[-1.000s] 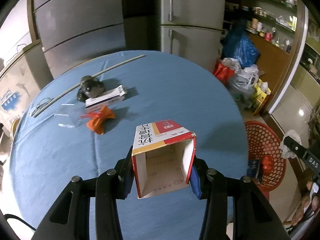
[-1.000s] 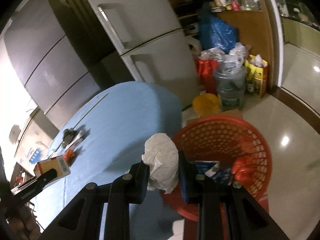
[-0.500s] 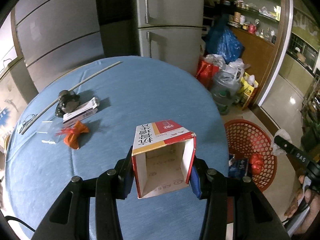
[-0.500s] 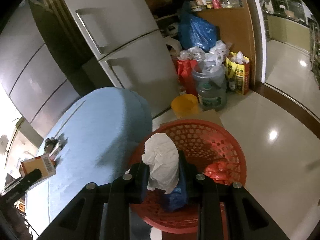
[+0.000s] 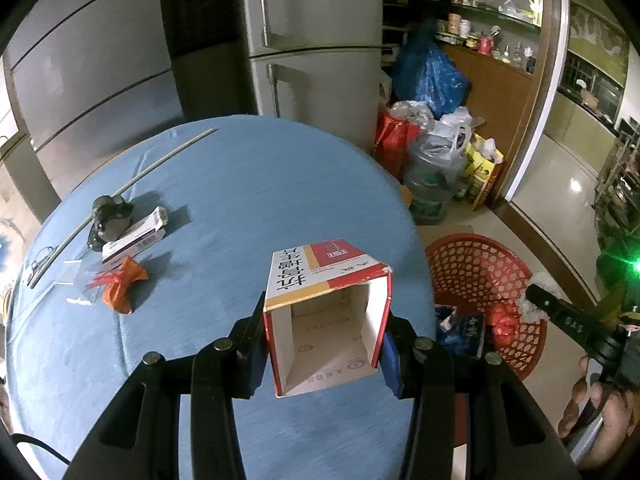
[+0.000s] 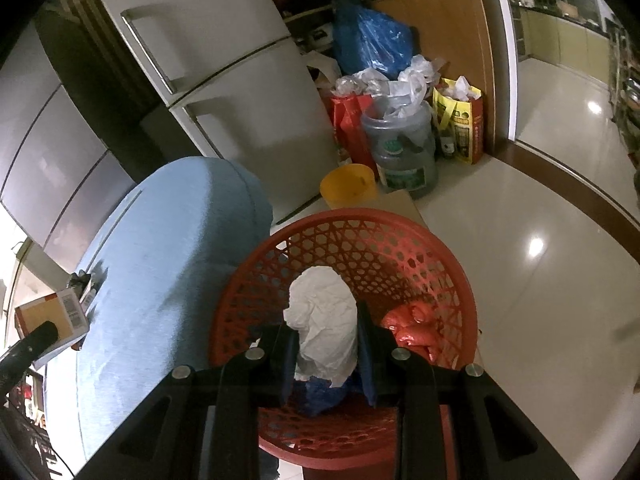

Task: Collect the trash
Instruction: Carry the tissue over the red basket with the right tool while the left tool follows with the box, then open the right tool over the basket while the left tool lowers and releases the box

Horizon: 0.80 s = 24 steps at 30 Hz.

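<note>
My left gripper [image 5: 324, 344] is shut on an open red, white and yellow carton [image 5: 326, 312], held above the blue round table [image 5: 224, 184]; the carton also shows in the right wrist view [image 6: 52, 316]. My right gripper [image 6: 326, 344] is shut on a crumpled white tissue [image 6: 324, 320], held over the red mesh basket [image 6: 400, 252] on the floor. The basket [image 5: 472, 260] holds red and blue wrappers. An orange wrapper [image 5: 120, 284], a clear plastic bag [image 5: 80, 280] and a white box [image 5: 134, 236] lie on the table's left side.
A dark metal object [image 5: 108, 220] and a long thin rod [image 5: 120, 192] lie on the table. A fridge [image 6: 240, 100], a yellow bucket [image 6: 348, 188], a water jug [image 6: 404, 148] and several bags [image 6: 372, 40] stand beyond the basket.
My right gripper has moved with the tissue from beside the table edge to over the basket. My left gripper still holds the carton and has turned right, toward the basket.
</note>
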### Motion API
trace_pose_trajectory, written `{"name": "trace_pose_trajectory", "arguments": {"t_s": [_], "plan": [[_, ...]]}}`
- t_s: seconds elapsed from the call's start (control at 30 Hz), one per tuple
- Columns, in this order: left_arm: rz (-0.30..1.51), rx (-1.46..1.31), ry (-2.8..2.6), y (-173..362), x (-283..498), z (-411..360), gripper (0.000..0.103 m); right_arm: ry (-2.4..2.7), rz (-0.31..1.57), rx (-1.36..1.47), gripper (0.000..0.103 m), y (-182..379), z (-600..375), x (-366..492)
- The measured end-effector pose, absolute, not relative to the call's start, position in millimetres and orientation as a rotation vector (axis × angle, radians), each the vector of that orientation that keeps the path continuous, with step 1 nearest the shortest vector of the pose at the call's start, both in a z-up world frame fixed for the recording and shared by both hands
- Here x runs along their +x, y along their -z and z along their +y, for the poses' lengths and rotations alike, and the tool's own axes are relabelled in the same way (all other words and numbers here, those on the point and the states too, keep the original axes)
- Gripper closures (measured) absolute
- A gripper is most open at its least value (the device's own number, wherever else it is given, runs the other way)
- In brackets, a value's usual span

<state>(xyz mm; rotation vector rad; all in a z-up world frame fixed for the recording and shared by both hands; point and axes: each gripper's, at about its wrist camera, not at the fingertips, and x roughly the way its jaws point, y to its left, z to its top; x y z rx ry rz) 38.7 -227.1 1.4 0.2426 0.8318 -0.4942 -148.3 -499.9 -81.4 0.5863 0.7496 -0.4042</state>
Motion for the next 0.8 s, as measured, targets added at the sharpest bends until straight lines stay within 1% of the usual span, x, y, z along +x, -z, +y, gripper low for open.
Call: {"name": "trace_pose_trajectory", "arguments": {"t_s": [0.27, 0.4, 0.73, 0.77, 0.8], "plan": [[0.834, 0.259, 0.53, 0, 38, -244, 0.055, 0.422, 0.766, 0.604, 0.075, 89, -508, -150], [0.837, 0.272, 0.544, 1, 38, -253, 0.055, 0.43, 0.781, 0.618, 0.073, 96, -512, -149], [0.843, 0.301, 0.588, 2, 37, -287, 0.055, 0.433, 0.82, 0.651, 0.072, 108, -527, -147], [0.843, 0.305, 0.593, 3, 36, -290, 0.055, 0.434, 0.837, 0.66, 0.066, 111, -529, -147], [0.843, 0.308, 0.602, 3, 36, -295, 0.055, 0.434, 0.844, 0.667, 0.042, 113, -531, -147]]}}
